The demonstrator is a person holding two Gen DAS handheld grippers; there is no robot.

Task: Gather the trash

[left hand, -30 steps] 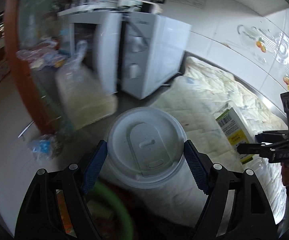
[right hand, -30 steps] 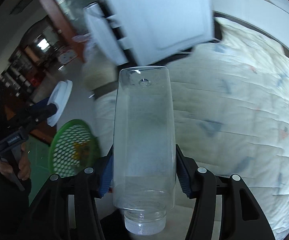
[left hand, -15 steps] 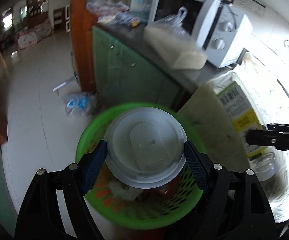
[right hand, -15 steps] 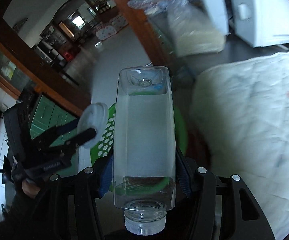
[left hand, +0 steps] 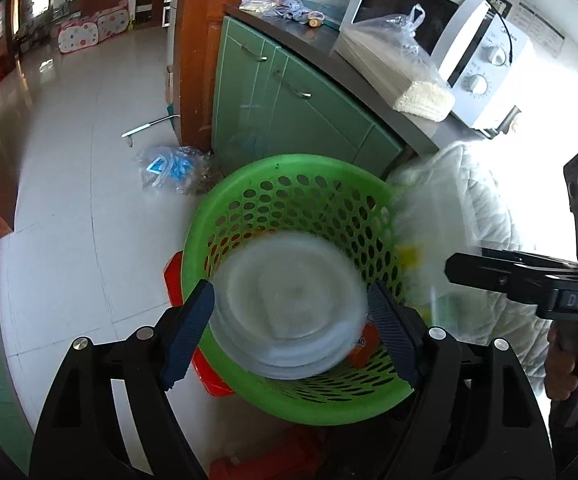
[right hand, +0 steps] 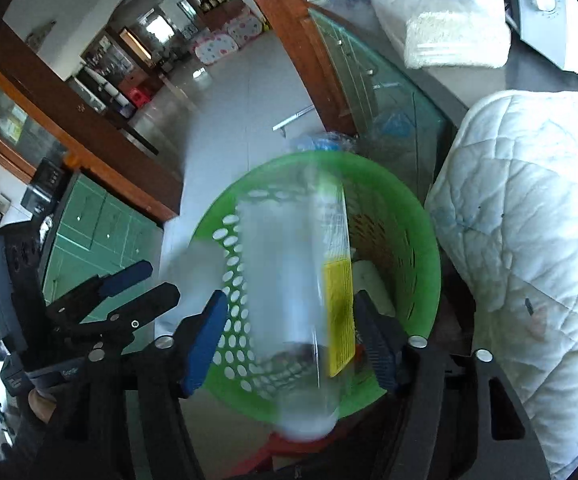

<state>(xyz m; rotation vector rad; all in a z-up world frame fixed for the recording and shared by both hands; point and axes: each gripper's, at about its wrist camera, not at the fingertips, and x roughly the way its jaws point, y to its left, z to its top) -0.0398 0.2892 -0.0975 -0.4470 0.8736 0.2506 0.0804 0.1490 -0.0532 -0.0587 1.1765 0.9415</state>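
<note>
A green perforated basket [left hand: 289,200] stands on the floor, also in the right wrist view [right hand: 401,240]. My left gripper [left hand: 291,332] is open above it; a white lidded cup [left hand: 285,304], blurred, drops free between its blue pads [left hand: 189,332]. My right gripper [right hand: 289,344] is open too; a clear plastic bottle with a yellow label [right hand: 289,300], blurred, falls between its fingers toward the basket. The right gripper shows at the right in the left wrist view [left hand: 529,280], the left gripper at lower left in the right wrist view [right hand: 101,308].
Green cabinets [left hand: 289,92] carry a counter with a white microwave [left hand: 449,48] and a bagged white block [left hand: 401,76]. A white quilted cloth [right hand: 529,240] hangs to the right of the basket. A crumpled plastic bag [left hand: 169,168] lies on the tiled floor. A red object [left hand: 209,380] sits under the basket.
Both grippers have opened over the basket. The cup and the bottle, held a moment ago, have slipped free and are falling. Both views have come closer to the basket.
</note>
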